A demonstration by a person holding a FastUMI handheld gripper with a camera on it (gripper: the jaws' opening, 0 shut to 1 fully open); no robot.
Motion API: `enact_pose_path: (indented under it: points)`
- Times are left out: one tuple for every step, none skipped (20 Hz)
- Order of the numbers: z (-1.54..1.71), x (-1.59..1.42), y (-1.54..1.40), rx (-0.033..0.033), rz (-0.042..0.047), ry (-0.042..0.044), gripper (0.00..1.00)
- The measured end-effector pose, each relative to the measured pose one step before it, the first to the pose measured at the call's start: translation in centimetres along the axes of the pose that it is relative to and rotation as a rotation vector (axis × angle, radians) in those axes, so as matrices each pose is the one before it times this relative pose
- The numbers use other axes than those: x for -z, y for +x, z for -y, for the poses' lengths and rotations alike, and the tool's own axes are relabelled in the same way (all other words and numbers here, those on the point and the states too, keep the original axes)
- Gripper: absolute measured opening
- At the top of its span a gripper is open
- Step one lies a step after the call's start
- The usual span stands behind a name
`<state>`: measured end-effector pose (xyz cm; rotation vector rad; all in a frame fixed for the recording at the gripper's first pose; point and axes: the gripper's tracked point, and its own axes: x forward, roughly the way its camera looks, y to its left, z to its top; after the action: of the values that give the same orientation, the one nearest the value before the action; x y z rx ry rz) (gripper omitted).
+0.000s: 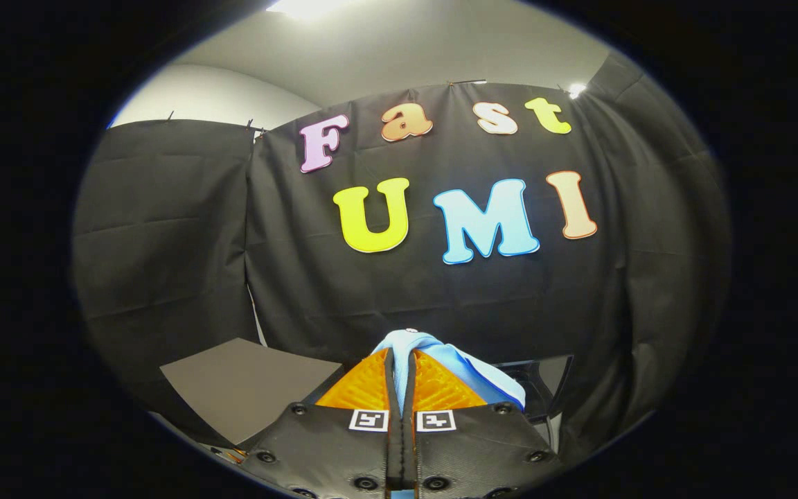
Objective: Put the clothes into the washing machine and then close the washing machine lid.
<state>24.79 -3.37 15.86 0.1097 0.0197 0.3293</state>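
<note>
My gripper [401, 360] is shut on a light blue piece of clothing [465, 371]. The cloth is pinched between the two fingers, bulges out just above their tips and drapes down over the right finger. The gripper is held up high and faces the booth's black cloth wall. Behind the right finger a dark framed part [544, 384] shows, possibly the washing machine's raised lid; I cannot tell for certain.
A flat grey panel [246, 388] lies to the left, beyond the left finger. The black cloth wall [440, 291] hangs straight ahead and wraps round both sides. Above it are a white wall and a lit ceiling.
</note>
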Motion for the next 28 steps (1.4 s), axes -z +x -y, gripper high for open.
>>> enact_pose_path:
  points:
    - [0.316,0.379,0.059,0.00462,-0.00661,-0.00674,0.01]
    - [0.373,0.436,0.089,0.00330,-0.00720,-0.00281,0.01]
    - [0.233,0.344,0.157,0.00197,-0.00675,-0.00039,0.01]
    - [0.304,0.406,0.037,0.00212,-0.00781,0.00180,0.01]
    - [0.261,0.446,0.136,0.00187,-0.00772,0.00320,0.01]
    - [0.276,0.397,0.225,-0.00015,-0.00663,0.00430,0.01]
    - [0.191,0.442,0.175,-0.00148,-0.00655,0.00318,0.01]
    - [0.237,0.560,0.018,-0.00108,-0.00801,-0.00102,0.01]
    - [0.219,0.558,0.203,-0.00004,-0.01004,-0.00238,0.01]
    - [0.192,0.765,0.214,-0.00046,-0.01060,-0.00120,0.01]
    - [0.228,0.657,0.099,0.00062,-0.01058,0.00156,0.01]
    - [0.245,0.669,0.113,-0.00103,-0.00999,0.00348,0.01]
    - [0.248,0.740,0.168,0.00085,-0.01141,0.00277,0.01]
    - [0.354,0.581,0.293,0.00182,-0.01139,0.00152,0.01]
    - [0.274,0.557,0.212,0.00223,-0.00970,0.00106,0.01]
    - [0.230,0.676,0.340,0.00120,-0.00982,0.00183,0.01]
    - [0.326,0.506,0.148,0.00177,-0.00931,0.00115,0.01]
    - [0.259,0.681,0.268,0.00181,-0.00966,0.00311,0.01]
    - [0.223,0.648,0.298,0.00023,-0.00952,0.00342,0.01]
    - [0.260,0.579,0.373,-0.00012,-0.00996,0.00421,0.01]
    - [0.149,0.652,0.166,-0.00061,-0.01018,0.00189,0.01]
    - [0.110,0.655,0.214,0.00034,-0.00969,-0.00018,0.01]
    - [0.104,0.609,0.270,-0.00028,-0.00999,-0.00259,0.01]
    - [0.164,0.635,0.246,0.00106,-0.00909,-0.00291,0.01]
    - [0.120,0.552,0.321,-0.00057,-0.01104,-0.00331,0.01]
    - [0.214,0.973,0.124,-0.00046,-0.01263,-0.00457,0.01]
    - [0.095,0.617,0.182,0.00010,-0.01031,-0.00438,0.01]
    - [0.072,0.657,0.173,-0.00012,-0.01100,-0.00363,0.01]
